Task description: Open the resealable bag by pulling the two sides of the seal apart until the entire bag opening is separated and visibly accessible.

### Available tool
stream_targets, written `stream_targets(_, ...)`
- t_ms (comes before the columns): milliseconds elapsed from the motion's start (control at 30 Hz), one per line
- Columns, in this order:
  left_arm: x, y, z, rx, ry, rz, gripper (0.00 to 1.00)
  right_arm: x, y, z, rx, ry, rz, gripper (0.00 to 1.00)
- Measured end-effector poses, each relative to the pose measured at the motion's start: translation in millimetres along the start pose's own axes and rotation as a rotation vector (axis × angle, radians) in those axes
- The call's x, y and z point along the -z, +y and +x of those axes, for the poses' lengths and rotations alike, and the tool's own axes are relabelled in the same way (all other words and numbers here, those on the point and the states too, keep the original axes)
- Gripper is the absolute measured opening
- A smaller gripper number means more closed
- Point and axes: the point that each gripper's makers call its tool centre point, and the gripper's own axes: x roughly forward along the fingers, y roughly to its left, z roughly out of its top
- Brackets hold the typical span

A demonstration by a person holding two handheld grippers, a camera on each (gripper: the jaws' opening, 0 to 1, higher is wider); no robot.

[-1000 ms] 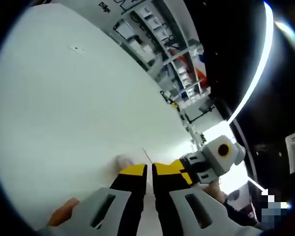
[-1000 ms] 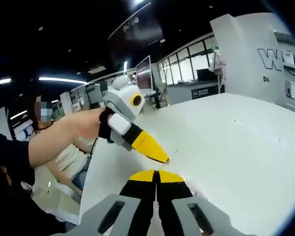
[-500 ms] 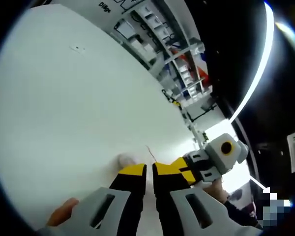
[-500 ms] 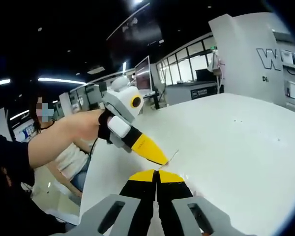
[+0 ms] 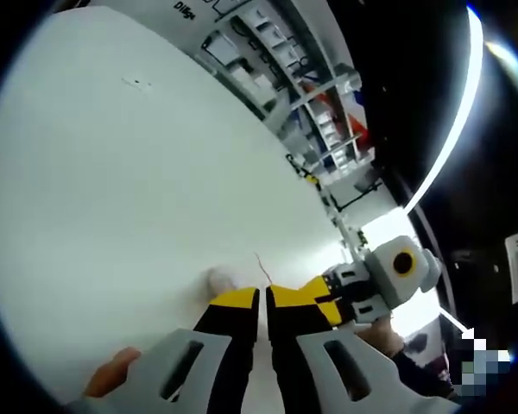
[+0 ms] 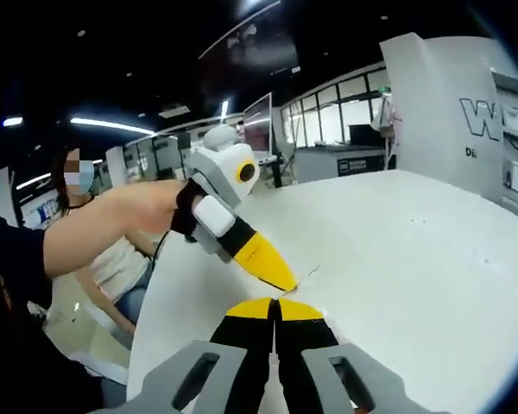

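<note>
Left gripper (image 5: 263, 295) and right gripper (image 6: 274, 304): jaws pressed nearly shut, tip to tip over the white table (image 5: 112, 172). Grip on film: impossible to confirm. Clear resealable bag (image 6: 309, 271): only a faint edge just beside the tips. Pull apart evenly and slowly, pinching close to the seal.

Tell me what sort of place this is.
Probably an open office or lab floor: a big white table, a monitor behind it, rows of shelves and long ceiling lights.
</note>
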Motion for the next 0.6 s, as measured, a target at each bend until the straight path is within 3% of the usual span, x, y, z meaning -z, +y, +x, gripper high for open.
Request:
stream_targets(300, 4.1, -1.8, 1.0, 0.001, 0.007, 0.011, 0.01, 0.7, -1.1, -2.2, 0.008, 0.003, -0.047, 0.00)
stream_targets(600, 1.4, 0.6, -3.1, -0.043, -0.019, 0.088, 0.00, -0.6, -17.1, -7.8, 0.051, -0.028, 0.018, 0.00)
